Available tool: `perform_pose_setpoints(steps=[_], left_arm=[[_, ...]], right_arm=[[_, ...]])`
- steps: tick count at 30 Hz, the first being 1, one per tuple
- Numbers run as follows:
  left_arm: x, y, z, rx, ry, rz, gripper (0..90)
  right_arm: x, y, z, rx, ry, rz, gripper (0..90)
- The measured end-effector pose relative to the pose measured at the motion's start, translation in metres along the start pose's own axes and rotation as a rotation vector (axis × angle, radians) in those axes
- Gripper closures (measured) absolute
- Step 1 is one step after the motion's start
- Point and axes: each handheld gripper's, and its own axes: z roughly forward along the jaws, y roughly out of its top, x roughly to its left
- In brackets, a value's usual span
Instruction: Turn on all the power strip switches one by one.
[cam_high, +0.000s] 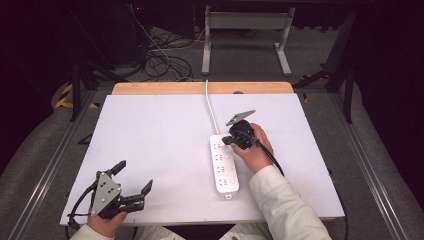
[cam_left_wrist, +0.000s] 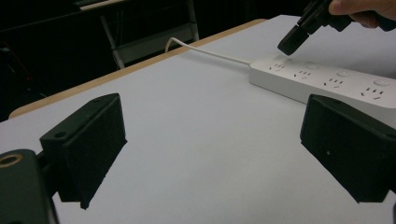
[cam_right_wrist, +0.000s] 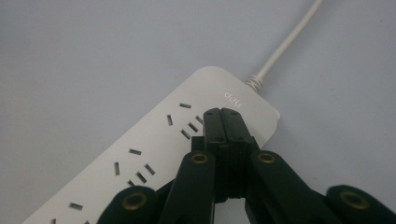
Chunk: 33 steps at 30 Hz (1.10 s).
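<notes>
White power strip, "deli" logo by cord end, right hand-held gripper pressed together over it, left hand-held gripper spread.

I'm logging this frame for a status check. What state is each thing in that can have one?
power strip: flat on the table, no plugs in its sockets, cord attached.
cord: runs off the table's far edge.
right gripper: shut, tips over the strip's cord end.
left gripper: open, empty, apart from the strip.

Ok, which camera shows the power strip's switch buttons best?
The left gripper view: the power strip lies side-on, its round buttons raised beside the sockets. The high view shows them as faint small circles; in the right gripper view the shut right gripper covers that end.
</notes>
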Motion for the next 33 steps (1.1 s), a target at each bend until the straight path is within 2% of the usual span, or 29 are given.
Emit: perform_pose_setpoints(steps=[16, 33], left_arm=[[-0.0001, 0.0000, 0.0001, -0.001, 0.000, -0.003, 7.3], [-0.0003, 0.0001, -0.0003, -0.001, 0.001, 0.002, 7.3]], right_arm=[[-0.0008, -0.0012, 0.0065, 0.034, -0.005, -0.002, 90.0], [-0.0016, -0.0033, 0.0068, 0.033, 0.004, 0.010, 90.0]])
